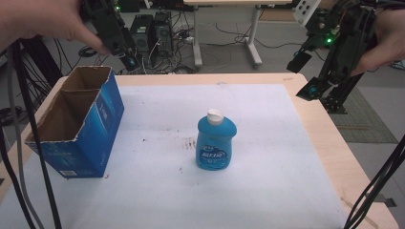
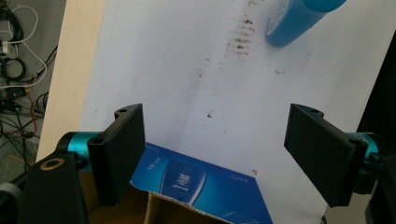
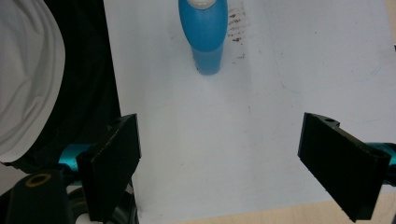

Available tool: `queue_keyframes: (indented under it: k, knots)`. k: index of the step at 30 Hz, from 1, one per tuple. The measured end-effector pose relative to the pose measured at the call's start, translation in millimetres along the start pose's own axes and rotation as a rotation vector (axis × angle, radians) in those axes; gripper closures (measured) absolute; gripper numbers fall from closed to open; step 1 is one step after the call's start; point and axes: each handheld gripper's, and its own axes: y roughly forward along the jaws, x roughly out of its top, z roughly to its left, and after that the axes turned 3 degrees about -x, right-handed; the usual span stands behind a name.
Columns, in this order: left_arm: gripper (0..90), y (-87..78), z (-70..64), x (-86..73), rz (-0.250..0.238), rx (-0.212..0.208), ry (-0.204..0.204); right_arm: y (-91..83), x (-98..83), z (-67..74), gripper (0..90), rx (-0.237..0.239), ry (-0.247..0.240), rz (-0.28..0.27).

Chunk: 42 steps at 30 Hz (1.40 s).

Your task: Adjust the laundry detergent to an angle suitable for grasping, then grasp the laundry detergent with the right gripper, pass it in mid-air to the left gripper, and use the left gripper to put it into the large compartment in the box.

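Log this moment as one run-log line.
left gripper: open, above box | right gripper: open, empty | bottle: upright on mat, untouched

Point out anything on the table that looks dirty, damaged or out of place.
The white mat carries brownish smudged stains just left of the upright blue bottle. The blue cardboard box has a ragged, torn top edge. Nothing is spilled or tipped.

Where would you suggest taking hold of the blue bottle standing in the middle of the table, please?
Probably across the body of the blue bottle, just below its shoulders, coming in level from the right. It stands upright and alone on the white mat, and its body is flattened, so jaws closing on the two broad faces should sit flat. The white cap is narrow and looks easier to slip off.
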Motion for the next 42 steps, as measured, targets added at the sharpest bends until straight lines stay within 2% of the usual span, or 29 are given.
queue_keyframes:
  k: [18,28,40,42]
  knots:
    - [20.7,3.6,-2.6,5.2,0.001,-0.007,0.030,1.0,-4.0,0.9,12.7,0.000,0.010,-0.004]
    - [20.7,3.9,-1.7,4.5,0.009,-0.009,0.030,1.1,-6.1,0.5,12.7,-0.005,0.013,-0.013]
    - [20.7,4.2,-2.1,2.7,0.006,-0.008,0.025,9.2,-11.2,0.8,12.7,-0.017,0.028,-0.061]
    - [20.7,4.2,-2.9,3.1,0.012,-0.011,0.031,17.7,-13.8,1.6,12.7,-0.017,0.037,-0.101]
